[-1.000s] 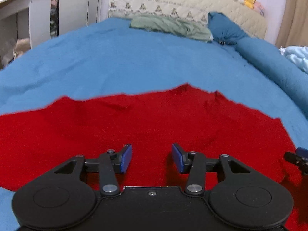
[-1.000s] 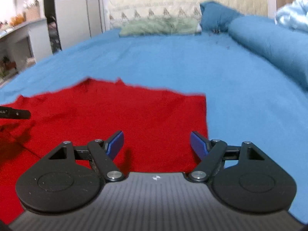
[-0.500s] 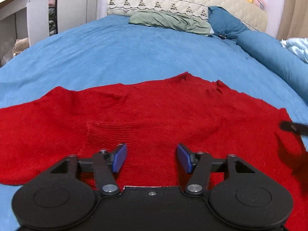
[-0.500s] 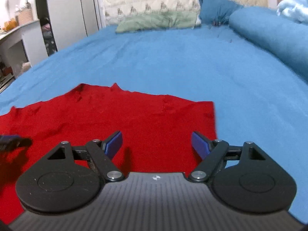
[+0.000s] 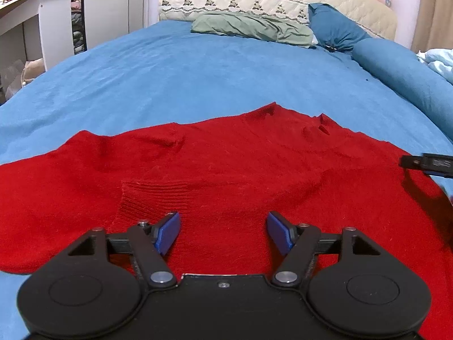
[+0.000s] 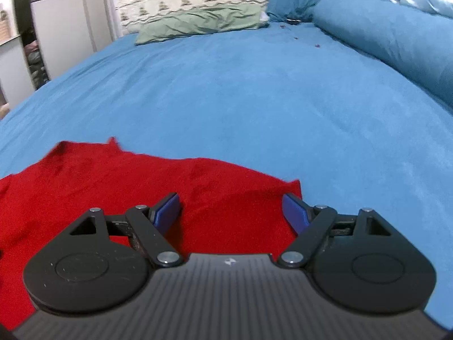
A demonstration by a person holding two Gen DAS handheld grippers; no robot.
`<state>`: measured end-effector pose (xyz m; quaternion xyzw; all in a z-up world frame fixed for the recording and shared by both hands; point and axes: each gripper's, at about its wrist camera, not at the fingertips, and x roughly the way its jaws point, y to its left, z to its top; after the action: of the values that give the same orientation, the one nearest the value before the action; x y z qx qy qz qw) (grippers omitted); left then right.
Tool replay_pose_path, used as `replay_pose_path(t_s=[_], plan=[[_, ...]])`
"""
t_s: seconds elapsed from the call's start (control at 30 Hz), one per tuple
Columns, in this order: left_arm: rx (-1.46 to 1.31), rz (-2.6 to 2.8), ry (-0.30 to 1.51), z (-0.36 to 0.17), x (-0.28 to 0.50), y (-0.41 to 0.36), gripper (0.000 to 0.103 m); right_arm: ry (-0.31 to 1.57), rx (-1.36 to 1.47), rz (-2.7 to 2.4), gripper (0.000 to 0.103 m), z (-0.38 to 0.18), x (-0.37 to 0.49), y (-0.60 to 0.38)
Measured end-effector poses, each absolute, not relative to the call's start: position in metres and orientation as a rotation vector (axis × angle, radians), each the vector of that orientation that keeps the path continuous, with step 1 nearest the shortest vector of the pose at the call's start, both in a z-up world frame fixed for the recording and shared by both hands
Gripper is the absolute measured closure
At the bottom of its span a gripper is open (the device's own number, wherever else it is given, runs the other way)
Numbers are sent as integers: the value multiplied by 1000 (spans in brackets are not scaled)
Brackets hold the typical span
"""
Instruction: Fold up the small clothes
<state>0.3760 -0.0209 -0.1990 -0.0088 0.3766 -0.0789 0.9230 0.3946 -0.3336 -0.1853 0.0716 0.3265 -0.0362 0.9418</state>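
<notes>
The red sweater (image 5: 226,175) lies flat on the bed (image 5: 198,79). The left gripper (image 5: 223,233) is opening above it, fingers empty. The right gripper (image 6: 231,211) stands wide, holding nothing

A red knitted sweater (image 5: 226,170) lies spread flat on the bed's blue cover (image 5: 198,79), filling most of the near part of it. Its far edge rises to a small peak with a notch beside it, where the knit is puckered into little folds. One sleeve is folded in across the body, and its ribbed cuff (image 5: 158,198) rests on top of the red cloth near the middle. Toward the left the cloth runs out in a broad rounded lobe with soft wrinkles. In the right wrist view the sweater's right side (image 6: 170,192) ends in a straight edge with a squared corner lying on the cover.
</notes>
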Motion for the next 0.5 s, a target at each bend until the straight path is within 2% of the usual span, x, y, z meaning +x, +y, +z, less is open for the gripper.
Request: replay_pose_path(t_s=[0.2,0.37,0.5], plan=[[-47,-162,779,-198,374,-16,30,750,102,-33,6,-192,345,-326],[-38,-168,781,-199,374,-16,30,701,145,-72,4,-209,289,-343],[-68,-158,774,-192,372,-12,30,680,143,-75,4,-197,285,-339]])
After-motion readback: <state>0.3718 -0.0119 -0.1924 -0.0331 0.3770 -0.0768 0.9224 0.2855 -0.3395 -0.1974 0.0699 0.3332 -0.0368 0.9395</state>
